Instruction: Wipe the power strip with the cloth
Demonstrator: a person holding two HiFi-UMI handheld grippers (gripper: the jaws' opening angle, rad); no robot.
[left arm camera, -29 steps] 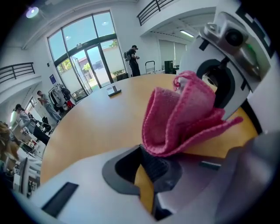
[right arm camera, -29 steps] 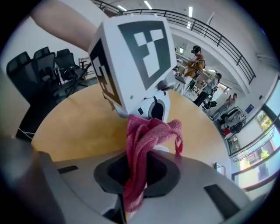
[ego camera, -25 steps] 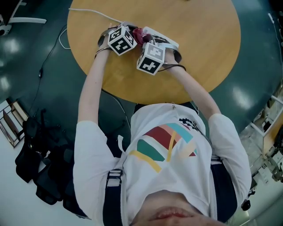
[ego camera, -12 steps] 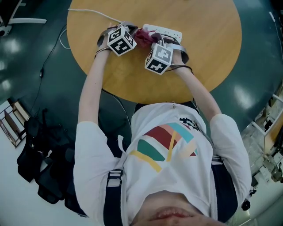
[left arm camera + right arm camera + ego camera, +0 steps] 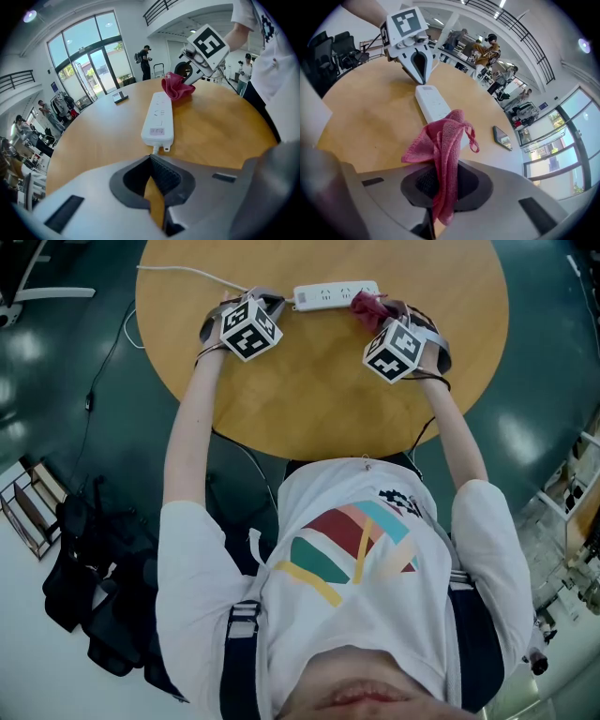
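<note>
Pinching the pink knit cloth (image 5: 440, 145) in your right gripper (image 5: 437, 194) at one end of the white plastic power strip (image 5: 336, 293), your left gripper (image 5: 155, 187) pressed together, empty, just beside its cord end, strip lying on the round wooden table (image 5: 319, 399)

A large open office hall: tall glass entrance doors (image 5: 91, 70), railed mezzanine balconies (image 5: 520, 30), black office chairs (image 5: 342, 47), people (image 5: 485, 47) gathered at workstations, and a round wooden counter (image 5: 319, 399) on glossy teal floor (image 5: 75, 381)
</note>
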